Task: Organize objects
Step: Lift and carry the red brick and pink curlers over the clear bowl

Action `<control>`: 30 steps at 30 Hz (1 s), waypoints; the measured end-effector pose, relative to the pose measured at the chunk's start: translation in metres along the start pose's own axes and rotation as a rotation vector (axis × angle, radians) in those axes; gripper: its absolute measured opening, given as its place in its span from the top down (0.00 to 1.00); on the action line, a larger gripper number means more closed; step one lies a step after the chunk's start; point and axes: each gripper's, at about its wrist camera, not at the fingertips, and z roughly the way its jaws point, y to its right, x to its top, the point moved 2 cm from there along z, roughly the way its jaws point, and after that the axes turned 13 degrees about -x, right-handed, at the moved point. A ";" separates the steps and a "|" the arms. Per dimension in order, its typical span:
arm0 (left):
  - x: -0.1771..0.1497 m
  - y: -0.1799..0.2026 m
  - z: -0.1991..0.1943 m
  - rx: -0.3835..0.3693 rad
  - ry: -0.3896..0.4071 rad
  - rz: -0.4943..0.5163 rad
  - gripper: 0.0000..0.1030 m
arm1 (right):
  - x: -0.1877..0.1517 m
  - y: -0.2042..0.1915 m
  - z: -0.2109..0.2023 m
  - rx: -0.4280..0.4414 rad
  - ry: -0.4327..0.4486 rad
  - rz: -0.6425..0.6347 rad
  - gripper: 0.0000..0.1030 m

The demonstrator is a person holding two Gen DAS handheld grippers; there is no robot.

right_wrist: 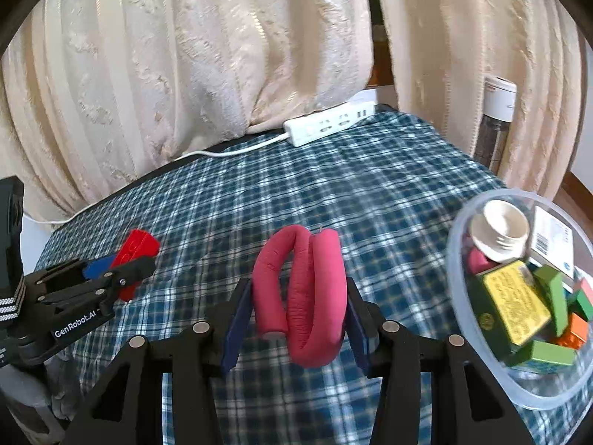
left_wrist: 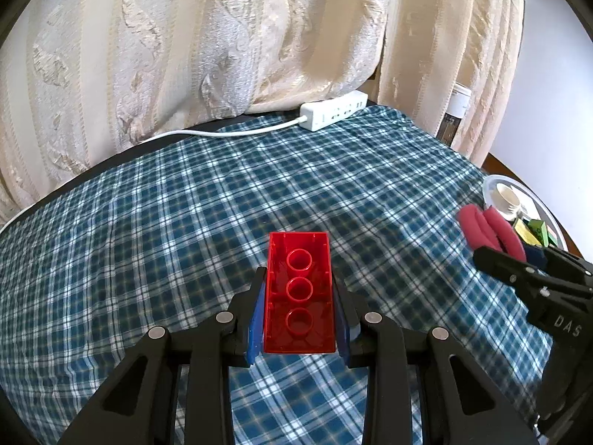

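Note:
My left gripper (left_wrist: 299,315) is shut on a red building brick (left_wrist: 298,293), held hollow side up above the blue plaid cloth (left_wrist: 185,222). My right gripper (right_wrist: 292,319) is shut on a folded pink foam roll (right_wrist: 302,296), held above the cloth. In the right wrist view the left gripper (right_wrist: 118,270) and its red brick (right_wrist: 135,256) show at the left. In the left wrist view the right gripper (left_wrist: 493,244) and pink roll (left_wrist: 489,231) show at the right. A clear plastic bowl (right_wrist: 459,289) at the right holds several blocks, a yellow-green box and a white cap.
A white power strip (right_wrist: 328,122) with its cable lies at the far edge of the table. Cream curtains (right_wrist: 185,74) hang behind. A bottle with a white cap (right_wrist: 496,118) stands at the back right. The bowl also shows in the left wrist view (left_wrist: 493,185).

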 end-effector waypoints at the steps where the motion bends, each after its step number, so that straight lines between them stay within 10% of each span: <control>1: 0.000 0.002 0.001 -0.003 -0.002 0.002 0.69 | 0.001 0.004 -0.001 -0.004 0.003 0.007 0.51; 30: 0.021 0.103 0.047 -0.094 -0.063 0.130 0.69 | -0.005 0.177 -0.039 -0.220 0.098 0.291 0.51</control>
